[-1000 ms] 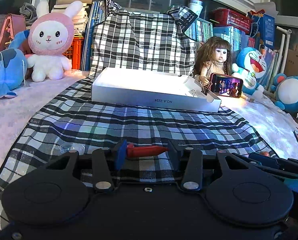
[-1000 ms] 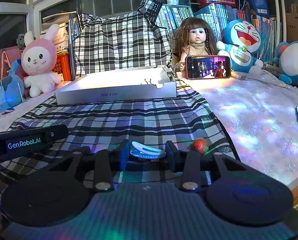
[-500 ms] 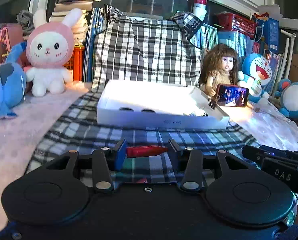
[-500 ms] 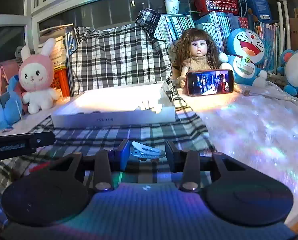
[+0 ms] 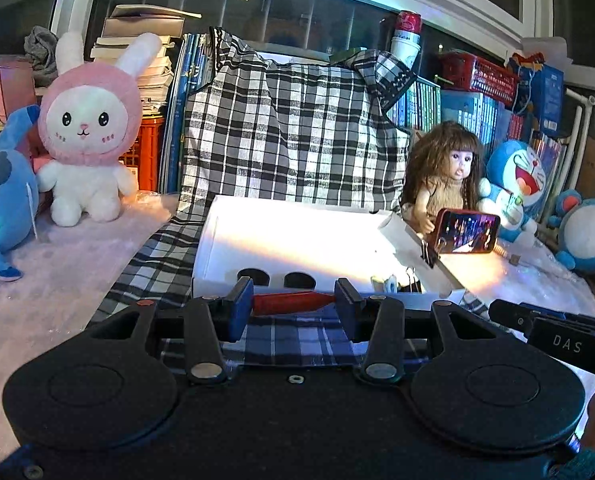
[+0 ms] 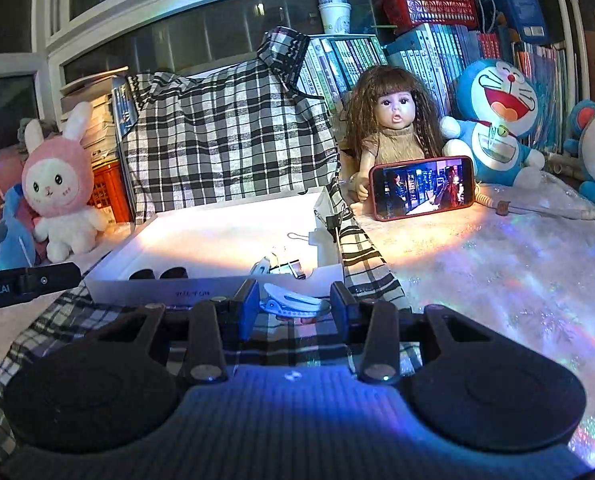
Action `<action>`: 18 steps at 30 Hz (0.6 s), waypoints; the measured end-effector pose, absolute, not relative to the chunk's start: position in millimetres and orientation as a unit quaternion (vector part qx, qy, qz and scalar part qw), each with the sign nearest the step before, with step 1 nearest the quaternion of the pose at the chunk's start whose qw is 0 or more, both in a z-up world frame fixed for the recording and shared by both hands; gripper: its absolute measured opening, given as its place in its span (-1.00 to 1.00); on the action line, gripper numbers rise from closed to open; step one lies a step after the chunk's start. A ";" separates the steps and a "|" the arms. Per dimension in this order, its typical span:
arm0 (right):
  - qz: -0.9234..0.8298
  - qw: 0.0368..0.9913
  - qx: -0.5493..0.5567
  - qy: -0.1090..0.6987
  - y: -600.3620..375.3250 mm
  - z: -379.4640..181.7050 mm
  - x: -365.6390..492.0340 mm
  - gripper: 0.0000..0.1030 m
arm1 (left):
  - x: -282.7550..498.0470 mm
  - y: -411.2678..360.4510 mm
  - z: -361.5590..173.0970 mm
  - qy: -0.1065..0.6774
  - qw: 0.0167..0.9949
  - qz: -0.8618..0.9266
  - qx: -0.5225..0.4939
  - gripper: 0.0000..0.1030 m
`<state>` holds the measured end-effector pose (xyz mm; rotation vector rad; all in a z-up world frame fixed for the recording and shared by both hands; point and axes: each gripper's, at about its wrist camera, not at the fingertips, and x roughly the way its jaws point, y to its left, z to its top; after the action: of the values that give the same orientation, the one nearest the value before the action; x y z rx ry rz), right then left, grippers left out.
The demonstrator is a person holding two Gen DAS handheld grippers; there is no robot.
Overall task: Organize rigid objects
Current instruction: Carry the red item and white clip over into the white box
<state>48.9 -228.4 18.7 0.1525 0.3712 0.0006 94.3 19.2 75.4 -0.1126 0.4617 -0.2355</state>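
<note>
My left gripper [image 5: 293,303] is shut on a red hair clip [image 5: 293,302], held crosswise just above the near wall of the white box [image 5: 297,240]. My right gripper [image 6: 293,304] is shut on a white hair clip [image 6: 295,303], held just in front of the white box's [image 6: 201,289] near right corner. Inside the box lie two black round pieces [image 5: 273,278], binder clips [image 6: 287,266] and a white clip [image 5: 383,282]. The box sits on a black-and-white checked cloth [image 5: 153,264].
A pink rabbit plush [image 5: 87,128] and blue plush [image 5: 1,200] stand at the left. A doll [image 6: 393,128] holds a phone [image 6: 422,187] right of the box, with Doraemon plushes [image 6: 493,120] beyond. Books and a checked bag [image 5: 289,136] line the back.
Both grippers have risen and moved forward toward the white box, each still holding its clip. The box's inside has come into view.
</note>
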 end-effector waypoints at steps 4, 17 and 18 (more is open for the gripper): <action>0.007 0.978 0.087 0.189 -235.2 21.5 59.0 -0.15 | 110.0 20.7 79.8 0.234 0.962 -0.123 -0.063 -0.17; 0.028 0.974 0.088 0.205 -236.9 33.1 97.0 -0.15 | 156.6 13.7 74.0 0.262 0.954 -0.130 -0.072 -0.17; 0.031 0.974 0.088 0.207 -236.5 35.0 102.5 -0.15 | 162.4 12.7 74.2 0.265 0.952 -0.131 -0.073 -0.17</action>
<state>102.5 -236.5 35.0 0.1766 0.4181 0.0629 162.4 12.7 74.2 -0.1483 0.5389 -0.2663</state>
